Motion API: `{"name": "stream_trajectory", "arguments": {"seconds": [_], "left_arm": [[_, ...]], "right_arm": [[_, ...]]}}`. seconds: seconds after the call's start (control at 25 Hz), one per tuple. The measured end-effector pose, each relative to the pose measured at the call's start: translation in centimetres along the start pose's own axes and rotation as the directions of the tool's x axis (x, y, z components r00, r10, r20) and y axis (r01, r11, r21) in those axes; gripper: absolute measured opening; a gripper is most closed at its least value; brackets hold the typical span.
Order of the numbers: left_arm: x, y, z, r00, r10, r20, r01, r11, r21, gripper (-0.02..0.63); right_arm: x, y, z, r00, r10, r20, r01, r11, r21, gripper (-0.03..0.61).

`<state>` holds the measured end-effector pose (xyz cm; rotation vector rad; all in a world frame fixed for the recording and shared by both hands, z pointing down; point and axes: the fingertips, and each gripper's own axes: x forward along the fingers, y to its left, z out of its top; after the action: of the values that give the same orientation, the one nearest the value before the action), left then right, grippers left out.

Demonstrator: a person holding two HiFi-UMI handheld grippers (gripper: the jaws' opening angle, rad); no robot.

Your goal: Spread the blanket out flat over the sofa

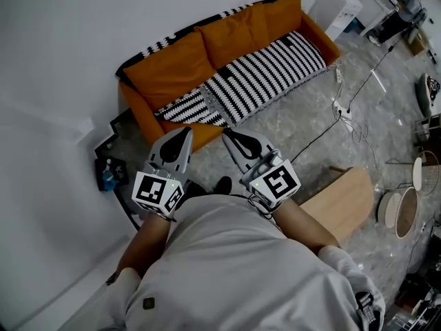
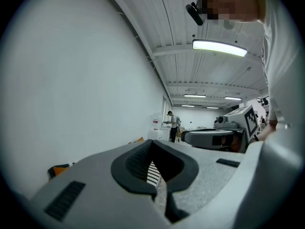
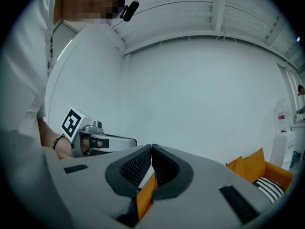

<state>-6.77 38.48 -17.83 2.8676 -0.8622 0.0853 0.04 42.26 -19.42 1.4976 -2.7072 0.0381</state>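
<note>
Striped black-and-white blanket (image 1: 269,67) lies partly bunched on the orange sofa (image 1: 172,71), well apart from the left gripper (image 1: 186,132) and right gripper (image 1: 228,136), both closed on nothing: probably the approach step, with opening onto a blanket edge next.

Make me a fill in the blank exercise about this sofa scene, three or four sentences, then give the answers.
1. The sofa has cushions coloured ____.
2. The blanket lying on its seat is patterned with black and white ____.
3. The left gripper and the right gripper hold nothing, and the jaws of both are ____, not open.
4. The wooden table stands on the person's ____ side.

Missing words: orange; stripes; shut; right
</note>
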Motion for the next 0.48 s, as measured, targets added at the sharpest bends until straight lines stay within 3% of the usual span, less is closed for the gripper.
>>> {"name": "stream_trajectory", "arguments": {"seconds": [0.48], "left_arm": [[3.8,2.7,-0.4,1.0,-0.023,-0.013,0.023,1.0,-0.02,0.009]], "right_arm": [[2.3,-3.5,-0.4,1.0,-0.021,-0.015,0.022,0.999,0.023,0.028]]}}
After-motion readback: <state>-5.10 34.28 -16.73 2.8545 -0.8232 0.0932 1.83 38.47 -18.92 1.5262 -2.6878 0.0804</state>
